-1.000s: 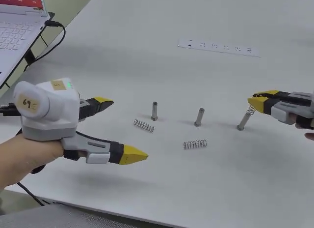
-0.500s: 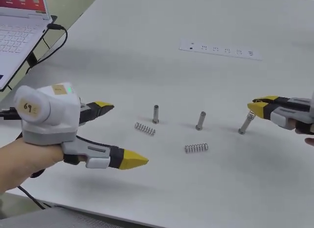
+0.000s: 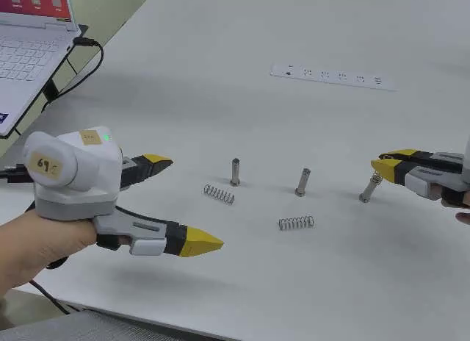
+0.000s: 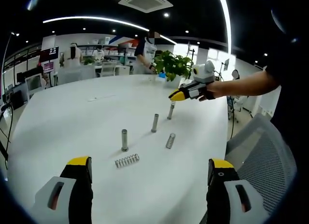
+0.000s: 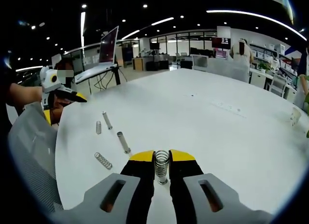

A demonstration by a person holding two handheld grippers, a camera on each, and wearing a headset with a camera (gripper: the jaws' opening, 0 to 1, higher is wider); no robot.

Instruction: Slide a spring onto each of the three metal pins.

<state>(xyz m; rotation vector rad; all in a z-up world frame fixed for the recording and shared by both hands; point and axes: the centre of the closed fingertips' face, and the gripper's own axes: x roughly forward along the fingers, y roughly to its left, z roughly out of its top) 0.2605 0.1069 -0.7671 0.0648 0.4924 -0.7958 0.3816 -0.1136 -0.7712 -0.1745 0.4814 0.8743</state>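
"What is the right gripper (image 5: 162,159) doing with its fingers?"

"They are pinched almost together on the gripped spring (image 5: 161,167). In the right gripper view the coil stands upright between the two yellow tips and touches both. In the head view that spring sits over the upper part of the right pin (image 3: 367,192). The pin leans toward the gripper with its foot on the table (image 3: 220,297)."

"And the left gripper (image 3: 180,201)?"

"Its fingers are spread wide, with nothing between them and nothing touched. It hangs above the near left part of the table with its tips pointing toward the pins. A hand (image 3: 37,242) is wrapped round the handle."

"Where are the other pins?"

"The left pin (image 3: 235,172) and the middle pin (image 3: 302,181) stand bare on the table, well apart from both grippers. The left spring (image 3: 219,194) lies flat just in front of the left pin. It is very close, but I cannot tell whether it touches. The near spring (image 3: 296,223) lies flat in front of the middle pin, clearly apart from it."

"Anything else on the bench?"

"A white power strip (image 3: 334,76) lies farther back, and an open laptop (image 3: 26,40) sits at the far left edge."
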